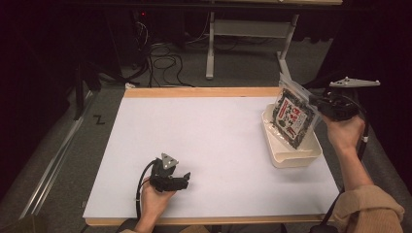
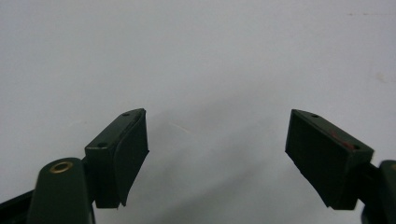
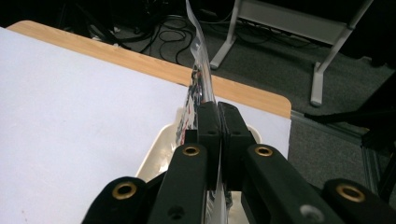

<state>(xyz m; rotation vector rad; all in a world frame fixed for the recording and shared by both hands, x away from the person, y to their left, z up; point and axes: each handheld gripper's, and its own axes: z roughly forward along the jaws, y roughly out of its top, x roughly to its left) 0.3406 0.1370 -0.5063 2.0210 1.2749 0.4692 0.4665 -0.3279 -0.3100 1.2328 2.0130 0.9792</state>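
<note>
I judge that I am carrying the snack pouch (image 1: 293, 118), clamped by my right gripper (image 1: 317, 104) over the cream tray (image 1: 296, 160) at right of the frame, so next I must lower it gently, while my left gripper (image 1: 186, 179) rests apart, empty, at lower centre.

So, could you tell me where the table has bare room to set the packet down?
Nearly the whole white tabletop lies bare: from the left gripper near the front edge back to the wooden far edge. It is crowded only at the right, where the right gripper holds the snack packet over the cream tray.
</note>
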